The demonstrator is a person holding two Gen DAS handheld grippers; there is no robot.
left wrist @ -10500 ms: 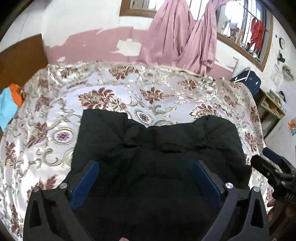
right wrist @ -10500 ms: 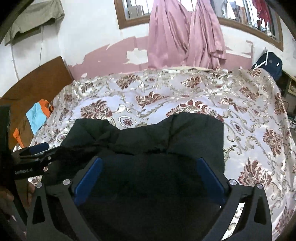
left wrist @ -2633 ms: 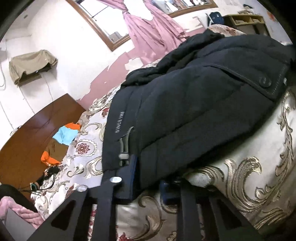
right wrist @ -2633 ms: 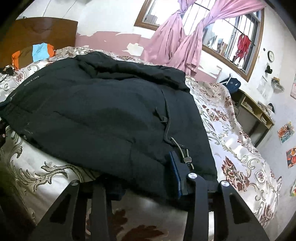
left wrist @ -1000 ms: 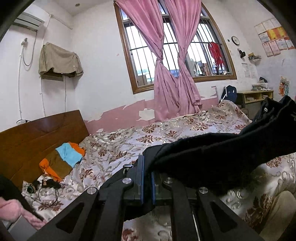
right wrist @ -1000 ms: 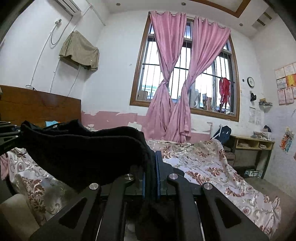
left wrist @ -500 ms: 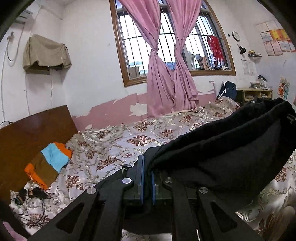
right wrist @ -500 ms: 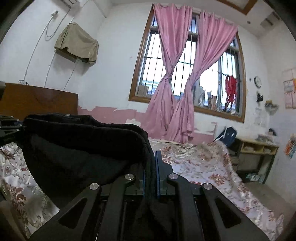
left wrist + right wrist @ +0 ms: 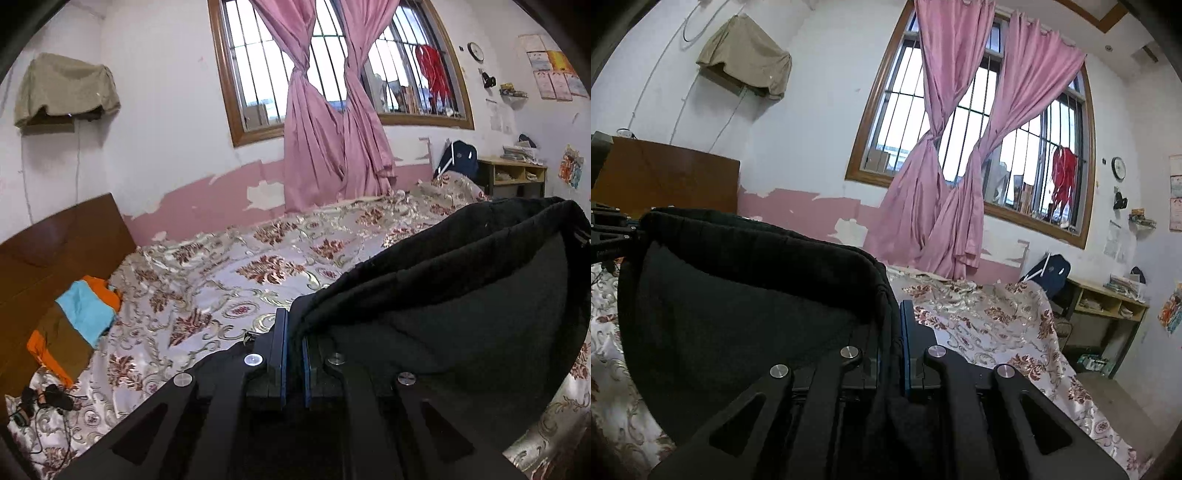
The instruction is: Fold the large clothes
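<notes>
1. Both grippers of mine are clamped on the black jacket (image 9: 461, 295): my left gripper (image 9: 292, 332) pinches one end of its edge between blue pads, my right gripper (image 9: 895, 325) pinches the other, and the cloth hangs slung between them above the bed (image 9: 229, 280).
2. Left view only: the bed's flowered cover spreads wide beneath the jacket, and the brown headboard (image 9: 55, 251) stands at the left.
3. Right view only: the jacket (image 9: 746, 295) fills the lower left, so little of the bed (image 9: 990, 325) shows, only its right side.
4. Both views show the barred window with knotted pink curtains (image 9: 332, 122), seen taller in the right view (image 9: 964, 155).
5. Right view only: my left gripper's dark frame (image 9: 609, 229) peeks in at the far left, touching the jacket's end.
6. Left view only: a folded pile of orange, blue and brown clothes (image 9: 74, 325) lies by the headboard.
7. Left view only: a dark tangle of cable (image 9: 44, 400) lies on the cover near the lower left.
</notes>
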